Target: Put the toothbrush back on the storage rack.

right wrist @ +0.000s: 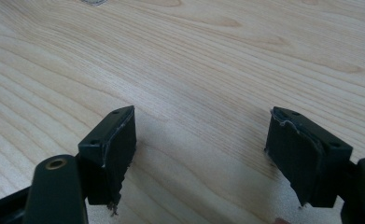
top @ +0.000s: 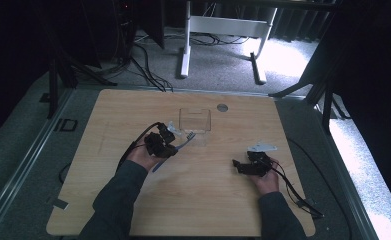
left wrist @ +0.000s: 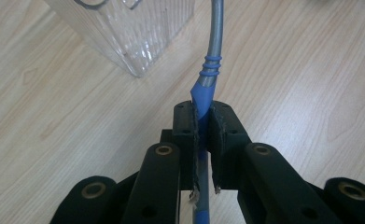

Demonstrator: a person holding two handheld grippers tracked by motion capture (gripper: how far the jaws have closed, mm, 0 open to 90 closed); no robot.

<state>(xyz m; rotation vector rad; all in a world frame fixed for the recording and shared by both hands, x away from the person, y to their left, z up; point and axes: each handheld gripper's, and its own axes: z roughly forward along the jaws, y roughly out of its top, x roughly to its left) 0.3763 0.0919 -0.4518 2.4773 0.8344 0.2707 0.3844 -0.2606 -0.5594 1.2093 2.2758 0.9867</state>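
Note:
A fork with a blue handle (top: 179,146) and grey metal neck (left wrist: 214,37) is pinched in my left gripper (left wrist: 202,112), jaws shut on the blue part. Its tines (top: 190,135) point toward a clear plastic box (top: 195,120) standing at mid-table; the box's ribbed corner (left wrist: 138,32) sits just ahead and left of the jaws. My left gripper (top: 163,142) is left of centre. My right gripper (top: 239,165) rests low over the bare wood on the right, jaws spread wide apart (right wrist: 201,140) with nothing between them.
The wooden table (top: 133,105) has a small round metal cap (top: 222,107) near its far edge. Cables trail from both grippers off the table. Beyond the table are a white desk frame (top: 228,25) and floor cables.

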